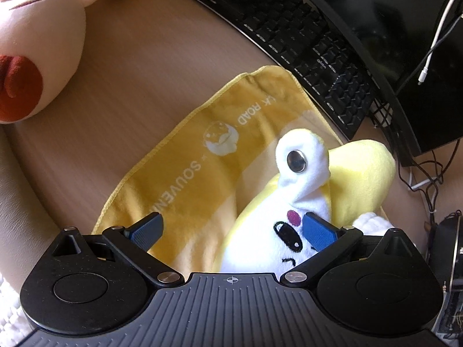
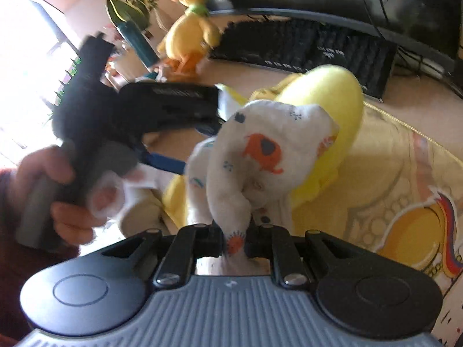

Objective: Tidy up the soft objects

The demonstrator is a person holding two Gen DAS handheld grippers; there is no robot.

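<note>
The banana plush (image 1: 292, 225) lies on the yellow towel (image 1: 185, 156) on my desk (image 1: 139, 66), its stitched face up close against my left gripper (image 1: 231, 231). That gripper's jaws stand wide apart; the right blue pad (image 1: 319, 232) touches the plush's white cheek, while the left pad sits clear over the towel, so nothing is clamped. A peel flap with a metal snap (image 1: 296, 161) stands upright just beyond the face.

From my right wrist view, my right gripper (image 2: 235, 241) is pinched tight on a white baby cloth (image 2: 260, 156) printed with an orange elephant, which bunches up in front of the banana plush (image 2: 327, 98). My left hand (image 2: 55, 190) grips the other tool's handle at the left, and that tool reaches in toward the plush.

Outward, a big-headed plush doll (image 1: 37, 43) with a red mouth rests at the far left of the desk, well apart from the towel. A yellow duck plush (image 2: 191, 34) stands near the black keyboard (image 1: 303, 46), with a dark monitor (image 1: 390, 14) behind it. A white cable (image 1: 434, 46) hangs in front of the screen.
</note>
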